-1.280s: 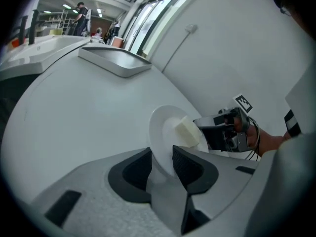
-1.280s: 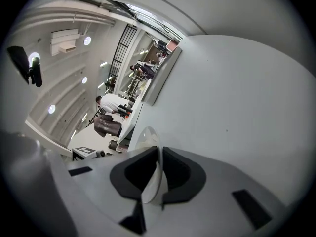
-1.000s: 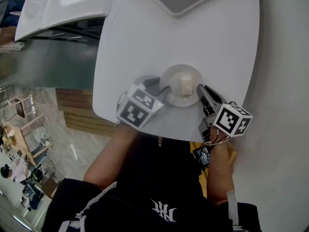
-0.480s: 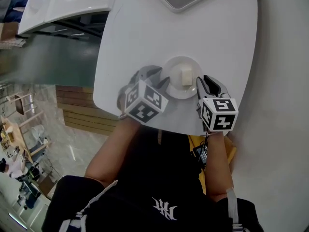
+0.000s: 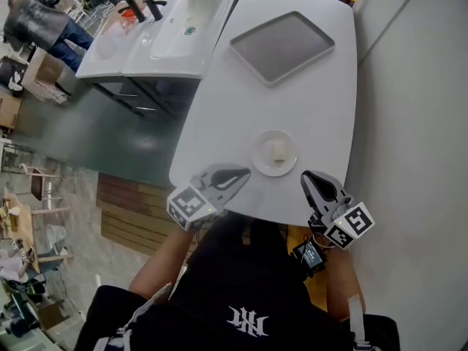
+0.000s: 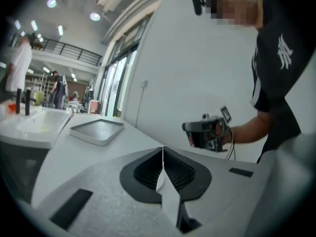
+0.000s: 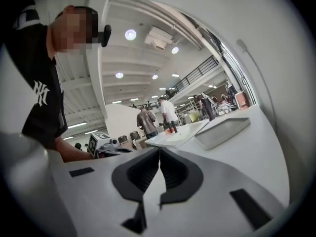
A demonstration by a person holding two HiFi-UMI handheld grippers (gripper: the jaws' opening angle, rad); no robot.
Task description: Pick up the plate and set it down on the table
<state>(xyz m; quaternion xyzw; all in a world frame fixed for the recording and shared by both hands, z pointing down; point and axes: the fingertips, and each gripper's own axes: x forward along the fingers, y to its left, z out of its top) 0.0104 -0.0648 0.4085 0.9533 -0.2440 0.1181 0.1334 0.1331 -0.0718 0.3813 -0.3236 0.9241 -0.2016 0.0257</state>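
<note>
- White table (image 5: 241,108) beside a sink (image 5: 183,20); the plate (image 5: 263,156), bearing a small pale block (image 5: 278,150), rests flat near the front edge.
- Left gripper (image 5: 238,174) and right gripper (image 5: 310,178): jaws pressed together, nothing between them.
- The plate lies just ahead, between them; neither looks clearly nearer.

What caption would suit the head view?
Plate carrying a pale block sits on the table; left claw and right claw, both shut and empty, flank it; grey tray beyond.

Plain white wall (image 5: 417,108), white washbasin (image 5: 191,13), round ceiling lights (image 7: 130,34) overhead
</note>
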